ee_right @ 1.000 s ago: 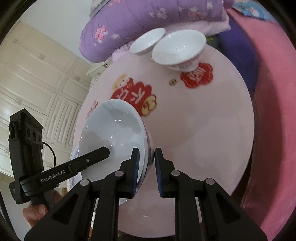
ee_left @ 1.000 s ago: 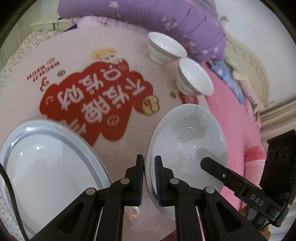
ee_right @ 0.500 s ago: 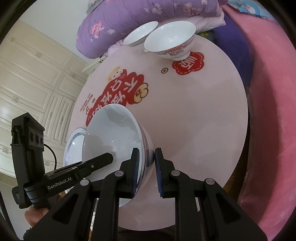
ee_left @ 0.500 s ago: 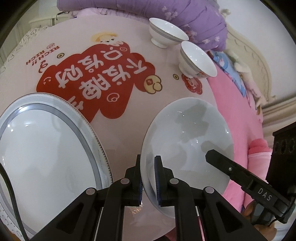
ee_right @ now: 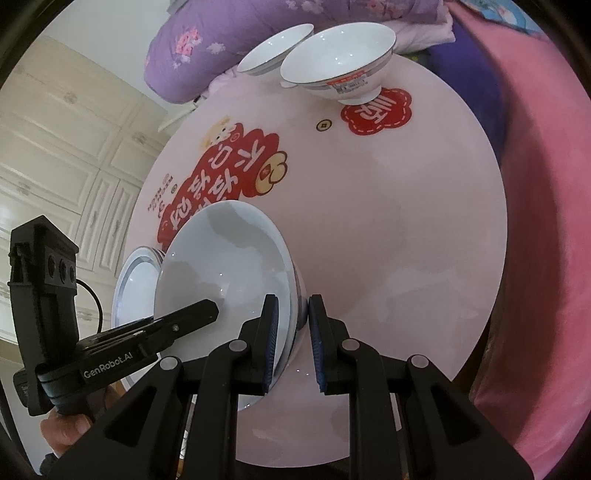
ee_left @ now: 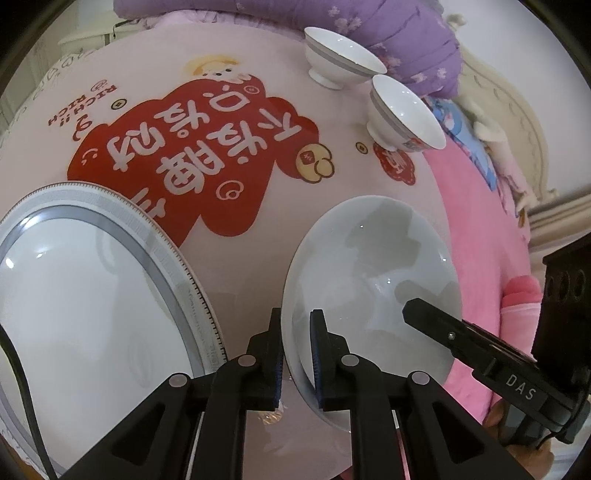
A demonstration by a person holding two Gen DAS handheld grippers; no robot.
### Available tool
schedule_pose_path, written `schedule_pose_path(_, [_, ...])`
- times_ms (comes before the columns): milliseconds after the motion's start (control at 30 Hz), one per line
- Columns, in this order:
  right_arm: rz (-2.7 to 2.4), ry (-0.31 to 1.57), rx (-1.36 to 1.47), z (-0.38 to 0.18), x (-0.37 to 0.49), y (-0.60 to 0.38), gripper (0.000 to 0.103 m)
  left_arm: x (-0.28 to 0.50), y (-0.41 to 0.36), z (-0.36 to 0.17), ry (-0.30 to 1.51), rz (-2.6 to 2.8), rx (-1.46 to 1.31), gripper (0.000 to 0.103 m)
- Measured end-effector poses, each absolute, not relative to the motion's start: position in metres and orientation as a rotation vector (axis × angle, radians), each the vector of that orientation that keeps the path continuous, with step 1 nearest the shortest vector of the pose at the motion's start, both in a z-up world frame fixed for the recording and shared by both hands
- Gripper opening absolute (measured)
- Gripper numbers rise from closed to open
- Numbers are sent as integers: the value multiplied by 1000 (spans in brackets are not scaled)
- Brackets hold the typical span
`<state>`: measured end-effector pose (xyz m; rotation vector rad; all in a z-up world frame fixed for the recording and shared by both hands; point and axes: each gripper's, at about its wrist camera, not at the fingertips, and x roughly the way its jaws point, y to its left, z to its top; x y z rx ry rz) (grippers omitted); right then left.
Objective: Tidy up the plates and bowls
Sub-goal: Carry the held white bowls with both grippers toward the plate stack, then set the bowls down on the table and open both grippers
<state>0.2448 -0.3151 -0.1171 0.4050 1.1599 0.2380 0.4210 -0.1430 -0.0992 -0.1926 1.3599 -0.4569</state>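
Note:
A pale blue-white deep plate (ee_left: 373, 280) is held at the near edge of the round pink table (ee_left: 258, 55). My left gripper (ee_left: 296, 354) is shut on its left rim. My right gripper (ee_right: 291, 343) is shut on its opposite rim; the plate shows in the right wrist view (ee_right: 225, 273) too. A large grey-rimmed plate (ee_left: 85, 295) lies on the table to the left, also visible behind in the right wrist view (ee_right: 136, 280). Two small white bowls (ee_left: 340, 59) (ee_left: 402, 114) stand at the far side.
A purple quilt (ee_left: 369, 26) lies behind the table. Pink bedding (ee_right: 546, 221) runs along the table's right side. White cabinet doors (ee_right: 55, 155) stand to the left. The table carries a red printed design (ee_left: 192, 147).
The deep plate, held by both grippers, has shifted slightly; the views have tilted and risen, showing more of the table. The large plate and bowls have not moved.

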Motion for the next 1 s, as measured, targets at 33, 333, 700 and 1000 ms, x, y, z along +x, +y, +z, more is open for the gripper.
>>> schedule_pose_path(33, [239, 1160, 405, -117, 245, -315, 19, 422, -143, -99, 1359, -457, -191, 9])
schedule_pose_path(333, [238, 1149, 393, -114, 247, -316, 20, 425, -146, -100, 1353, -464, -183, 23])
schedule_pose_path(700, [190, 1004, 408, -85, 254, -340, 103, 431, -147, -61, 1184, -476, -145, 91])
schedule_pose_path(1000, [156, 898, 446, -52, 268, -370, 103, 444, -135, -21, 1011, -451, -132, 93])
